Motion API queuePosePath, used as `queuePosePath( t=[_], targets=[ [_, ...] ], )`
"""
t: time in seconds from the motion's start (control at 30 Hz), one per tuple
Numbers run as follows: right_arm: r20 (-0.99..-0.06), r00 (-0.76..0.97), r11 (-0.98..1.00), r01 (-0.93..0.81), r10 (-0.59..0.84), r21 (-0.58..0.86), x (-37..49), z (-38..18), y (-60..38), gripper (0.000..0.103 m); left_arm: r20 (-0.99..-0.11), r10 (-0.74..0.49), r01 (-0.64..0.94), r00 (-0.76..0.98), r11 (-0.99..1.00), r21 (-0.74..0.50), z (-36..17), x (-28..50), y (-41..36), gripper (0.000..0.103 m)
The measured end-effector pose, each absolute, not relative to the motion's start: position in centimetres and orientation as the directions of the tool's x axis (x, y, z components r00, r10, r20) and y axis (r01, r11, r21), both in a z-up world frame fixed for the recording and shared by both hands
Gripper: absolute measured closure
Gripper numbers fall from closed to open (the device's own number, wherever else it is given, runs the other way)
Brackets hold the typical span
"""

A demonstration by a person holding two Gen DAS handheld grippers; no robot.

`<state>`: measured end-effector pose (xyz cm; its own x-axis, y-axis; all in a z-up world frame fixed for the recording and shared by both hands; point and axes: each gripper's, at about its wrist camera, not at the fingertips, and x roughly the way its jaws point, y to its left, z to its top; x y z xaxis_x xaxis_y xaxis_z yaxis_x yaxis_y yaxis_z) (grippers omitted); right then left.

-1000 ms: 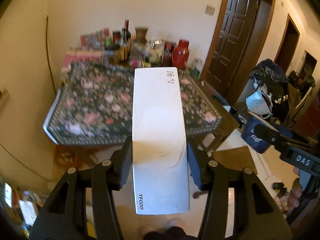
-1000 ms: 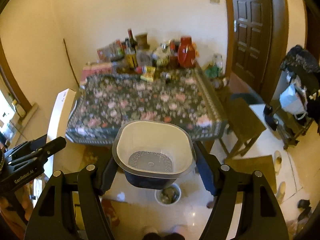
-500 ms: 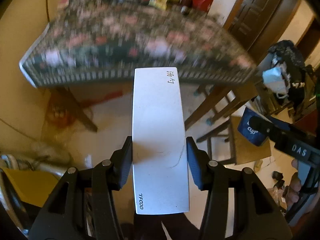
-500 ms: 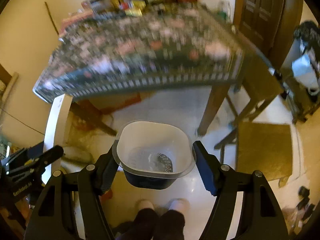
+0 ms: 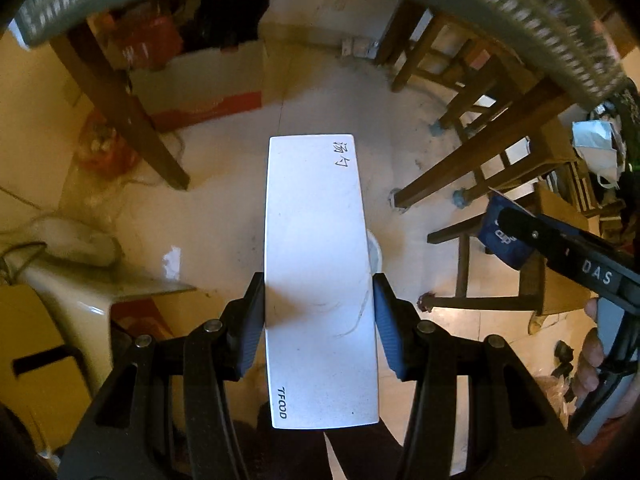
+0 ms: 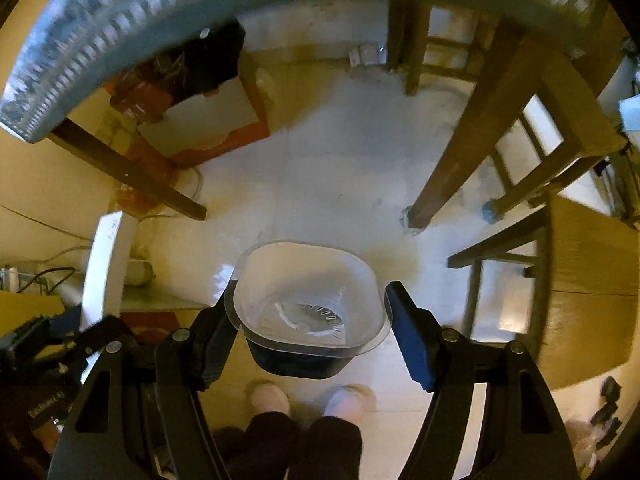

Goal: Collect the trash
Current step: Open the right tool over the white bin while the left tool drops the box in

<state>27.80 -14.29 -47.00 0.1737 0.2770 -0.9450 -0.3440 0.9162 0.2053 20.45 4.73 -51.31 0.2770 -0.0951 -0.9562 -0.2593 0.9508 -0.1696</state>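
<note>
Left wrist view: the left gripper [image 5: 319,312] points steeply down at the pale floor [image 5: 224,184] and is clamped on a long white box [image 5: 318,264], its dark pads pressing both long sides near the lower half; the box runs up the centre of the frame, with handwritten marks at its upper right corner and printed letters at its lower left. A small part of a round white rim shows just past the box's right edge, too hidden to identify. At the right edge of the frame a hand [image 5: 592,356] carries the right gripper, and a dark blue cup [image 5: 505,240] shows at that gripper's tip. Wooden table legs [image 5: 120,108] stand at upper left, a cardboard box [image 5: 200,80] lies behind them, and a fringed tablecloth [image 5: 540,20] arcs across the top. Right wrist view: the right gripper [image 6: 309,320] holds the same cup [image 6: 306,312], seen here from above with a clear rim, whitish inside and dark blue base; the left pad touches its wall, while the right pad's contact cannot be told. The cup sits in the lower centre of the frame, above the person's shoes [image 6: 268,398]. A wooden stool [image 6: 580,288] stands at right; the white box appears edge-on at left.
</note>
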Motion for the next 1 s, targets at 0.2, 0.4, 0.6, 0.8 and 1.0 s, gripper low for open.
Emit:
queuePosePath(
  t=[0.2, 0.4, 0.6, 0.8, 1.0],
  targets=[
    [-0.936, 0.092, 0.886, -0.365, 0.34, 0.286, 28.6, -51.0, -12.6, 0.035, -0.962, -0.112, -0.262, 0.248, 0.949, -0.178, -55.6, 21.6, 5.0, 0.053],
    [-0.909, -0.023, 0.862, -0.308, 0.416, 0.402, 28.5, -54.2, -12.6, 0.035, -0.968, -0.124, -0.255, 0.22, 0.95, -0.18, -57.6, 22.1, 4.9, 0.053],
    [-0.917, -0.015, 0.866, -0.321, 0.399, 0.383, 28.1, -54.1, -12.6, 0.031, -0.973, -0.129, -0.224, 0.192, 0.959, -0.171, -58.8, 22.9, 4.1, 0.053],
    [-0.916, -0.038, 0.87, -0.301, 0.399, 0.391, 28.9, -55.5, -12.3, 0.025, -0.97, -0.142, -0.217, 0.197, 0.959, -0.184, -59.1, 23.6, 4.1, 0.052],
    [-0.949, 0.031, 0.917, -0.269, 0.315, 0.296, 28.8, -54.9, -14.5, 0.026, -0.965, -0.212, -0.169, 0.153, 0.957, -0.237, -60.8, 25.0, 2.4, 0.052]
  ],
)
